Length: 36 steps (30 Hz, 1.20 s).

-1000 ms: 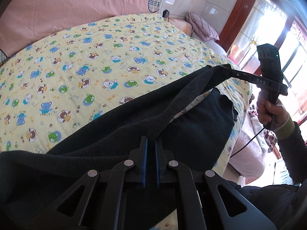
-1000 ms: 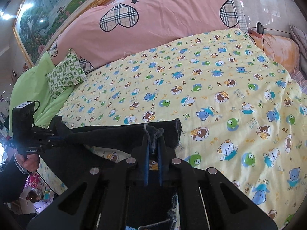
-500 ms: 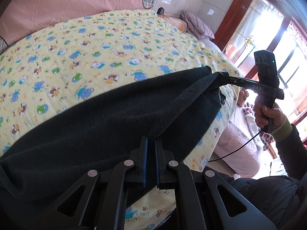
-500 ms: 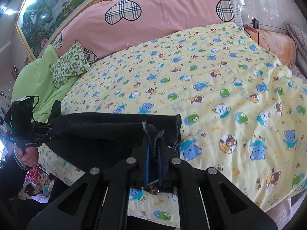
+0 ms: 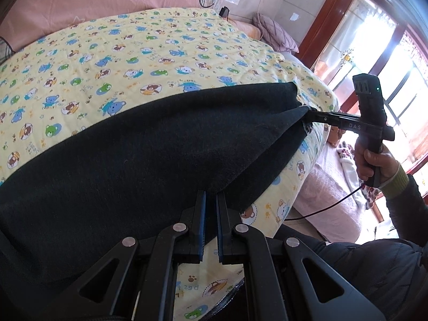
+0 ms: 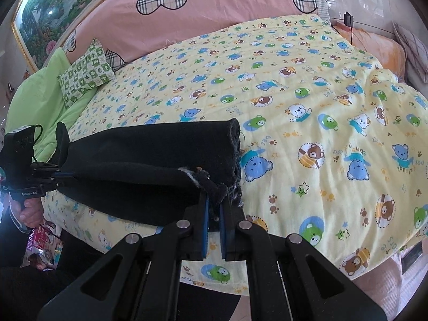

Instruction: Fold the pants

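From the left wrist, the black pants (image 5: pixel 139 165) lay spread along the near edge of the yellow bear-print quilt (image 5: pixel 133 53), the left gripper (image 5: pixel 210 206) clamped on their near edge and the right gripper (image 5: pixel 311 113) pinching the far corner. From the right wrist, the right gripper (image 6: pixel 213 208) was clenched on the frayed hem beside the folded pants (image 6: pixel 149 160); the left gripper (image 6: pixel 62 175) gripped the opposite end.

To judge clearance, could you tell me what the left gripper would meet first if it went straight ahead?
The left gripper already grips the black fleece pants; pushing on, it likely meets more pants lying on the yellow bear-print quilt.
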Motion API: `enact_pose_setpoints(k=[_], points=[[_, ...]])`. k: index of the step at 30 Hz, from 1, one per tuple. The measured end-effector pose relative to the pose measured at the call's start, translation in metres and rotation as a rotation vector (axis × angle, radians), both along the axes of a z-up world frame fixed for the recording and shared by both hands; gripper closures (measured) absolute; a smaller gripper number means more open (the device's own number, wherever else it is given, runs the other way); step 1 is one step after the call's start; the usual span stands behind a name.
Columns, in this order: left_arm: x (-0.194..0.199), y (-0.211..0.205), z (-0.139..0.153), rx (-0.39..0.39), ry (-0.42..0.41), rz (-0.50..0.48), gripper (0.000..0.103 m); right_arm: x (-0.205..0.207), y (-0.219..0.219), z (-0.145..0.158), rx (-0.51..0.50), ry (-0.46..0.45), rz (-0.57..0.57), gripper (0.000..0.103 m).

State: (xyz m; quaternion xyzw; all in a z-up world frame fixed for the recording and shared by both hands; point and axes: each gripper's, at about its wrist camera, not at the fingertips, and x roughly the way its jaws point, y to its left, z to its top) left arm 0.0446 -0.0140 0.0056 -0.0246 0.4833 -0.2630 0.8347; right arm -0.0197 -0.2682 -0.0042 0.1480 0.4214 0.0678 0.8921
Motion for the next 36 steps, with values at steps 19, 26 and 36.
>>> enact_pose_setpoints(k=[19, 26, 36], points=[[-0.023, 0.036, -0.001, -0.061, 0.002, 0.155, 0.069, -0.017, 0.012, 0.038, 0.07, -0.065, -0.033, 0.036], [-0.036, 0.104, 0.008, -0.078, -0.02, 0.424, 0.058, 0.017, 0.072, 0.042, 0.121, -0.083, 0.127, 0.036], [-0.045, 0.198, 0.023, -0.047, -0.02, 0.756, 0.042, 0.052, 0.141, 0.038, 0.17, -0.081, 0.294, 0.036]])
